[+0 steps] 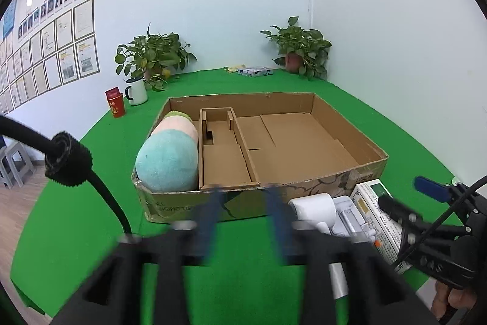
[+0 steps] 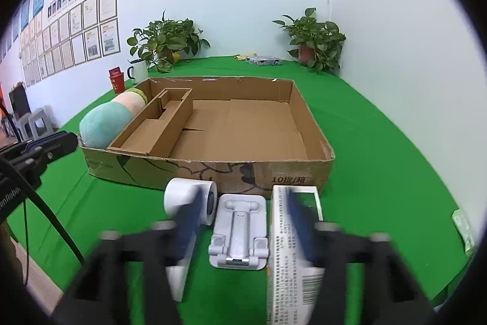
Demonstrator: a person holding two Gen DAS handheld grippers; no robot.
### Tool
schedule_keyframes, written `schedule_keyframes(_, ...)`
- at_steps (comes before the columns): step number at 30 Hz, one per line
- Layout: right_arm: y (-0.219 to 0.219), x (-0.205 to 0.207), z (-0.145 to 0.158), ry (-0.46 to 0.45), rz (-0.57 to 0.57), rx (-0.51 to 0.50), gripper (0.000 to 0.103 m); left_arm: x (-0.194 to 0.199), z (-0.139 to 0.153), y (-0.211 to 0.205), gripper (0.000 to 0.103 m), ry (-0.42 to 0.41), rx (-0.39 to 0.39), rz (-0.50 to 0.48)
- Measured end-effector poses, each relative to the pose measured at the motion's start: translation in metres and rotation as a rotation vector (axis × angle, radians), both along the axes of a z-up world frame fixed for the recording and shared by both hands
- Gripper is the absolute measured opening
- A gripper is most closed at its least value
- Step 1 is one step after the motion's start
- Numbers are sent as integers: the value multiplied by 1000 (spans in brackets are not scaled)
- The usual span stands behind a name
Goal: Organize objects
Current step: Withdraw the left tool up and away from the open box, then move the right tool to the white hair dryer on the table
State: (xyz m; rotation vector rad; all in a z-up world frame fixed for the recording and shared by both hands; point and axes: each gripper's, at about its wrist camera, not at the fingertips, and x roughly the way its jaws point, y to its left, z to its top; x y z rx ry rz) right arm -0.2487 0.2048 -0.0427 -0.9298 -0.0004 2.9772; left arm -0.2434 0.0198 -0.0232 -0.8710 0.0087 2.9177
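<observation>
Left tongs (image 1: pixel 243 215): apart, empty, lower centre, before the box (image 1: pixel 304 102).
Right tongs (image 2: pixel 243 221): apart, astride the stand (image 2: pixel 239 230), not touching it.

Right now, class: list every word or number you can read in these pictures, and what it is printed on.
"10提/箱": front wall of the cardboard box.
"NGING TIS", partly cut off: the same box's front.
White carton: fine print, too small to read.
Red cup, wall papers: too blurred.

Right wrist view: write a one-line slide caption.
Open tongs hover above a phone stand, between a white handheld device and a printed box, before a cardboard tray holding a plush toy.
</observation>
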Motion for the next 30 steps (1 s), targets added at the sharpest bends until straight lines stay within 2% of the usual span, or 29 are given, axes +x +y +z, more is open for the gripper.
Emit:
schedule_keyframes(1, 2, 3, 0, 6, -3, -21, 86, 2, 1, -4, 90, 8, 27, -3)
schedule_keyframes(2, 3, 6, 0, 6, -8, -23, 86, 6, 2, -8, 90, 26, 68, 2)
schedule_keyframes(4, 1, 6, -1, -6, -9, -10, 86, 8, 3, -14, 90, 16, 109, 3)
schedule_keyframes(9, 2, 7, -6, -36, -2, -14, 86, 9, -3, -23, 90, -12, 136, 18)
schedule_keyframes(16, 4, 17, -8, -29, 44, -28, 86, 0, -10, -28, 90, -47, 179, -6)
schedule_keyframes(18, 5, 23, -11, -26, 68, -24, 86, -4, -19, -29, 90, -91, 204, -37)
schedule_keyframes(22, 8, 37, -27, -52, 118, -39, 85, -16, -40, -35, 86, -195, 318, -89)
schedule_keyframes(24, 5, 40, -36, -83, 157, -58, 84, -22, -49, -33, 82, -222, 328, -97)
schedule_keyframes(27, -5, 47, -43, -83, 225, -53, 84, -31, -61, -23, 77, -254, 322, -126)
schedule_keyframes(30, -18, 49, -44, -75, 290, -58, 83, -42, -73, -15, 76, -307, 368, -182)
